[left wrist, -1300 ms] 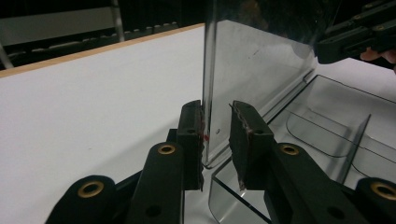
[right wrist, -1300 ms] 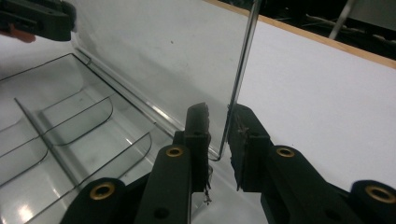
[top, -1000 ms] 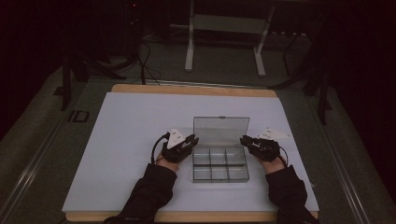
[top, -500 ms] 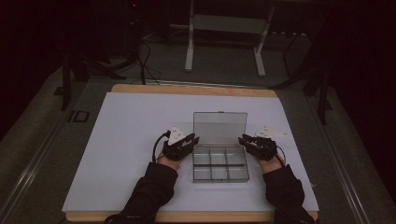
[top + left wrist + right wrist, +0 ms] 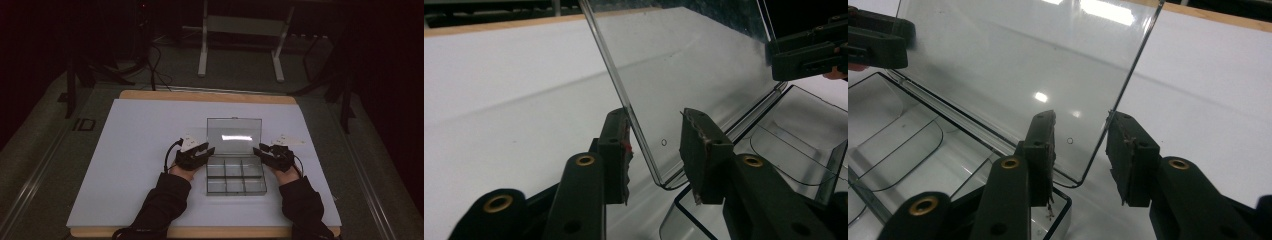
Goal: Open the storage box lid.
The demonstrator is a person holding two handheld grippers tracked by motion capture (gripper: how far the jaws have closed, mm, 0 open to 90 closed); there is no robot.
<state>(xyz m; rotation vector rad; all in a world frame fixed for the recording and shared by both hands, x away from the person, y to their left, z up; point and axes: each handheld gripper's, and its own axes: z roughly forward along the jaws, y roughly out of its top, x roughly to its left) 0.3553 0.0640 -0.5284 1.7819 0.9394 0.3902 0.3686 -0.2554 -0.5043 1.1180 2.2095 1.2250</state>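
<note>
A clear plastic compartment box [image 5: 236,192] sits on the white tabletop with its lid [image 5: 234,131] standing upright at the back. Its several compartments look empty. My left gripper [image 5: 204,150] is at the lid's lower left corner and my right gripper [image 5: 261,150] at its lower right corner. In the left gripper view the open left gripper [image 5: 655,125] straddles the lid's side edge [image 5: 624,100], which runs close to one pad. In the right gripper view the right gripper [image 5: 1082,122] stands open around the lid's other edge [image 5: 1128,70]. Neither is clamped on the lid.
A white sheet [image 5: 140,135] covers the wooden table, whose edge shows at the back [image 5: 210,95]. Bare white surface lies left, right and behind the box. Beyond the table are a metal stand [image 5: 202,45] and cables on a dark floor.
Both grippers have edged inward toward the lid's lower corners. The box and its lid have stayed where they were.
</note>
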